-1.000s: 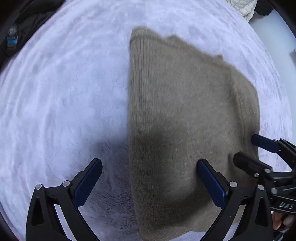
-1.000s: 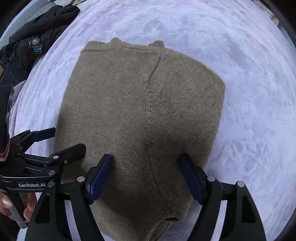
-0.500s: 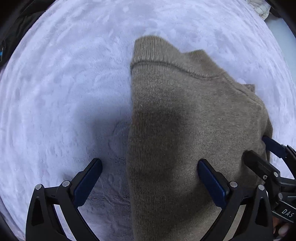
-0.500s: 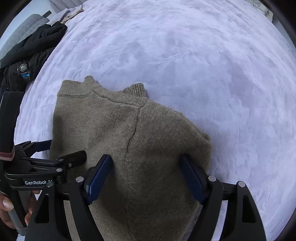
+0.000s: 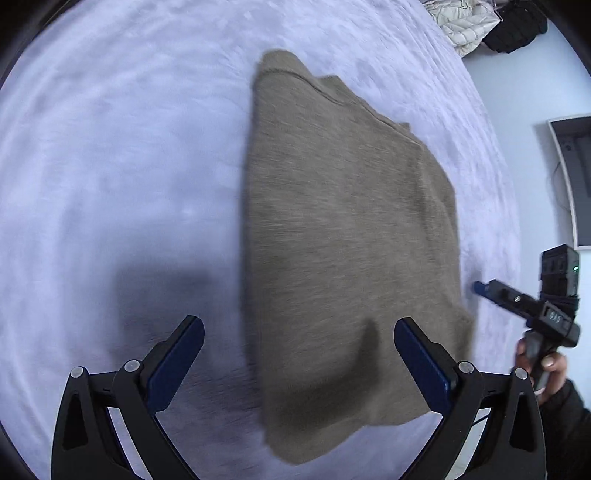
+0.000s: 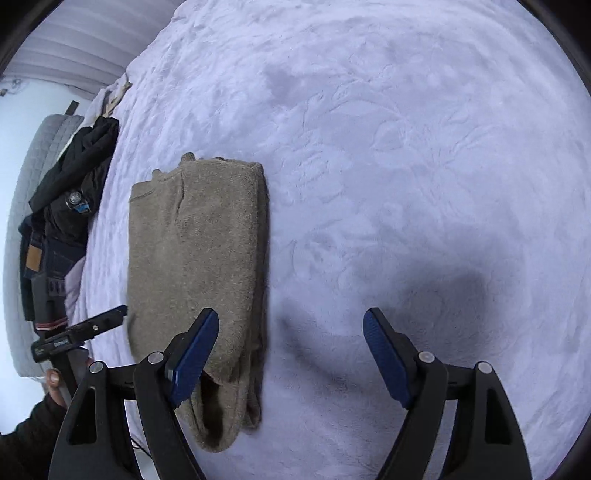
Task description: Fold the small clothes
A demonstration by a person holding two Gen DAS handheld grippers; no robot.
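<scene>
An olive-brown knitted sweater (image 5: 343,240) lies folded into a long narrow stack on the lavender fleece blanket (image 5: 110,166). My left gripper (image 5: 297,325) hovers open over the sweater's near end, its left finger over bare blanket and its right finger over the knit. In the right wrist view the sweater (image 6: 195,258) lies left of centre. My right gripper (image 6: 291,314) stands open with only blanket between its fingers, its left finger just over the sweater's right edge. Each gripper shows at the side of the other's view, held by a hand: right gripper (image 5: 517,299), left gripper (image 6: 92,325).
A black jacket and dark jeans (image 6: 74,177) are piled at the blanket's left edge beside a grey quilted cushion (image 6: 33,177). A white puffy garment (image 5: 461,22) and black clothes (image 5: 517,26) lie at the far right corner. Open blanket (image 6: 406,147) spreads to the right.
My right gripper has swung right, off the sweater, which now lies to its left. In the left wrist view the right gripper has drawn away from the sweater's right edge.
</scene>
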